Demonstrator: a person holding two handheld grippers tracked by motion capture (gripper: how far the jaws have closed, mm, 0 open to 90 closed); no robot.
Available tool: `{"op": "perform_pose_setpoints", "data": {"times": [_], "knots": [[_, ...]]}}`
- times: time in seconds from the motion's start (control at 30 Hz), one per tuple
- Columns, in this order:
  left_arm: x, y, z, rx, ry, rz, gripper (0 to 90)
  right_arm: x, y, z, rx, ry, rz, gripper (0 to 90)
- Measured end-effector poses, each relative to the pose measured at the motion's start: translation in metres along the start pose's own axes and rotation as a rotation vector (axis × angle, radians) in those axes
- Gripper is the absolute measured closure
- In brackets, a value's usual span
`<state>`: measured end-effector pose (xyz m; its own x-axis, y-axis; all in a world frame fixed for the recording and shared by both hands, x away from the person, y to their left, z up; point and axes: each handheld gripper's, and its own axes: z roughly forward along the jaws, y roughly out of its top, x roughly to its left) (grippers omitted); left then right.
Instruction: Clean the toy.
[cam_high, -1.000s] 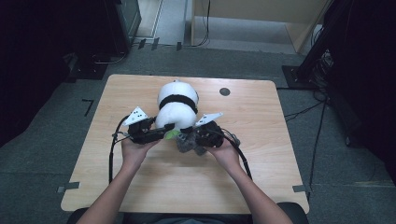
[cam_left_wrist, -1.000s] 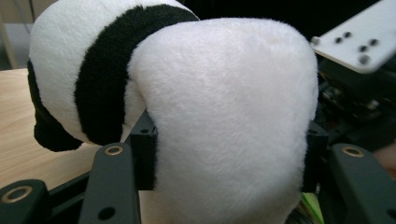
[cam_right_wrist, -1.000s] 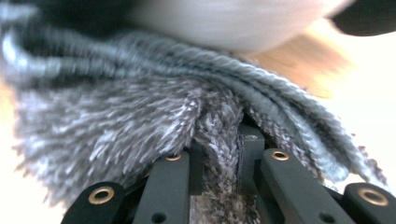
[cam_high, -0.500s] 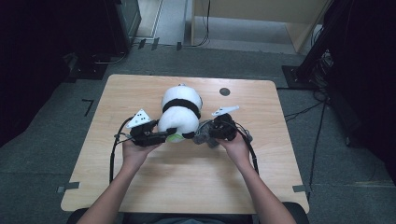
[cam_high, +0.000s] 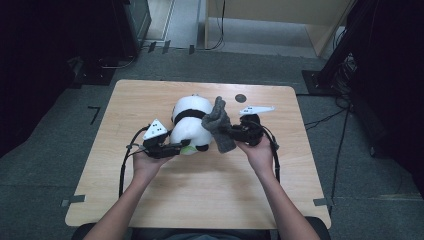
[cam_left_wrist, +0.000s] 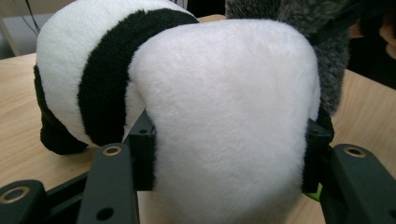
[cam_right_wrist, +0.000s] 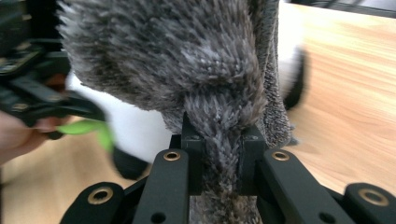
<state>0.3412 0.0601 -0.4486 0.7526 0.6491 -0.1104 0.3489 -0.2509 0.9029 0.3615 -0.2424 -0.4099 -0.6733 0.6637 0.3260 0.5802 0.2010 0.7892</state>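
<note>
the toy panda (cam_high: 192, 124) lies on the wooden table (cam_high: 200, 200) a little above the middle of the high view, and the left gripper (cam_high: 172, 148) has its jaws clamped on a white part of it, a pad pressed into the plush on each side in the left gripper view (cam_left_wrist: 224, 121). the right gripper (cam_high: 235, 132), just right of centre, is pinched nearly closed on a fold of a grey fuzzy cloth (cam_high: 219, 125), which stands up beside the panda and touches it; in the right gripper view the cloth (cam_right_wrist: 187, 60) bunches between the two pads.

judging from this, the work seems to be getting the cloth onto or off the panda. the risks: the fold in the right jaws is thin and furry, so a hard pull could let it slide out. the left hold is on soft stuffing, so the panda might squeeze free or twist if the cloth drags sideways. a small green tag (cam_high: 187, 149) by the left jaws could snag too.
</note>
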Motion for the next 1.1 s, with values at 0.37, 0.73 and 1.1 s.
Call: {"op": "perform_pose_setpoints", "data": {"times": [0.37, 0.73, 1.1], "knots": [[-0.002, -0.002, 0.001, -0.007, 0.054, -0.002, 41.9, 0.031, 0.002, 0.014, 0.045, 0.024, -0.059, 78.7], [0.002, -0.001, -0.001, -0.04, 0.033, -0.095, 42.2, 0.07, -0.007, 0.041, 0.11, 0.092, -0.164, 78.9], [0.004, -0.001, -0.002, -0.022, 0.047, -0.101, 42.9, 0.072, -0.023, 0.057, 0.113, 0.082, -0.239, 80.1]]}}
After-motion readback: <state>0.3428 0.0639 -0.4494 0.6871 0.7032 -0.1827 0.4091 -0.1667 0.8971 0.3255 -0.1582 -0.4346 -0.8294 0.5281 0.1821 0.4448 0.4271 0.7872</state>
